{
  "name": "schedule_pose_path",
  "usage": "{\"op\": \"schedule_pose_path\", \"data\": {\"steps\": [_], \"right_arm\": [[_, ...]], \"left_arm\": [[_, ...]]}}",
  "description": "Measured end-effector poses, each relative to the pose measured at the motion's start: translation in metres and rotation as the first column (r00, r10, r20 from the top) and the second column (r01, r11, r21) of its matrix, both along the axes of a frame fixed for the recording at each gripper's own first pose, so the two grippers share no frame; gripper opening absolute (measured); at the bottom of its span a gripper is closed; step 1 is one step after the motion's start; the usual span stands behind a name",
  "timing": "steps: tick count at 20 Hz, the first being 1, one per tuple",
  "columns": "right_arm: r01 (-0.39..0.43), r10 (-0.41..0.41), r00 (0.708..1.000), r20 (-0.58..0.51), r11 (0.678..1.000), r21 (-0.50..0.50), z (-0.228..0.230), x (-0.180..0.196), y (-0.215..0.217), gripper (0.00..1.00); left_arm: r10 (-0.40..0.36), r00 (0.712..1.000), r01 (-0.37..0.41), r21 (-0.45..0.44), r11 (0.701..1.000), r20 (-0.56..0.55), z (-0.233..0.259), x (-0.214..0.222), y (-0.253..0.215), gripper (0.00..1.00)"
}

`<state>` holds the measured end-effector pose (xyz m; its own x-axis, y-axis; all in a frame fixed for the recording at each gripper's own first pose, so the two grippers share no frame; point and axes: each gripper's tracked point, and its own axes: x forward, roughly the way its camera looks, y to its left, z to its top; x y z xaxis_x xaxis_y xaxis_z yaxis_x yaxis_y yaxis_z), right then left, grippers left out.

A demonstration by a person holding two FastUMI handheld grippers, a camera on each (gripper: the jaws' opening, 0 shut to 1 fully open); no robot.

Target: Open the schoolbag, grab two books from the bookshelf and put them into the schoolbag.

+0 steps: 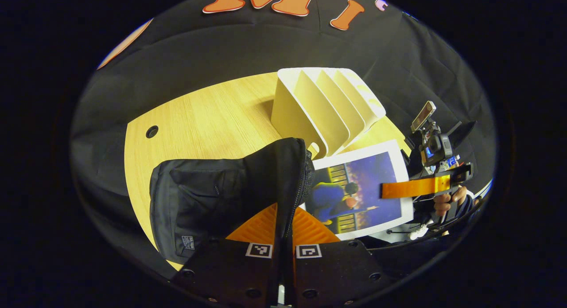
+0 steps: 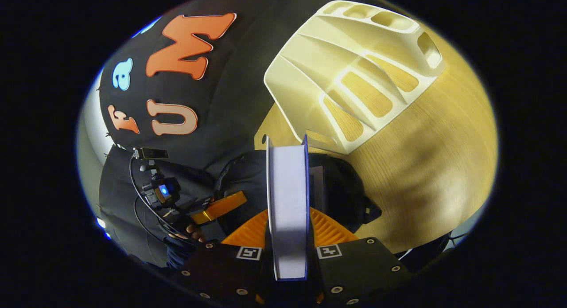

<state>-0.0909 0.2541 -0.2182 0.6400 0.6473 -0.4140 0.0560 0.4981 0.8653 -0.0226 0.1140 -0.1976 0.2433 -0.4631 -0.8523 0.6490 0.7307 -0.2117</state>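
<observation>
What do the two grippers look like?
Each gripper has a black bolted body carrying two square black-and-white markers. The right gripper, seen in the left gripper view, has a camera mounted on top and cables trailing below. The left gripper likewise carries a camera and black cables.

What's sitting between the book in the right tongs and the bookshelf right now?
Nothing but bare table. In the right gripper view the book, clamped in the right tongs, stands just short of the bookshelf, above the schoolbag.
</observation>
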Motion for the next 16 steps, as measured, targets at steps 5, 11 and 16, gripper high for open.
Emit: {"op": "schedule_pose_path", "data": {"steps": [5, 11, 16], "right_arm": [[0.041, -0.042, 0.999, 0.019, 0.996, 0.081, -0.013, 0.016, 0.021, 0.31], [0.039, -0.041, 0.999, 0.011, 0.992, 0.119, -0.025, 0.009, 0.032, 0.31], [0.065, -0.073, 0.997, 0.03, 0.976, 0.207, -0.028, 0.016, 0.015, 0.3]], "left_arm": [[0.007, 0.999, -0.007, -0.001, 1.0, 0.032, 0.001, 0.003, -0.001, 0.06], [-0.009, 0.998, 0.009, 0.015, 1.0, 0.056, 0.002, 0.008, -0.001, 0.06], [0.006, 0.999, -0.006, 0.004, 1.0, 0.047, 0.007, 0.007, -0.001, 0.06]]}}
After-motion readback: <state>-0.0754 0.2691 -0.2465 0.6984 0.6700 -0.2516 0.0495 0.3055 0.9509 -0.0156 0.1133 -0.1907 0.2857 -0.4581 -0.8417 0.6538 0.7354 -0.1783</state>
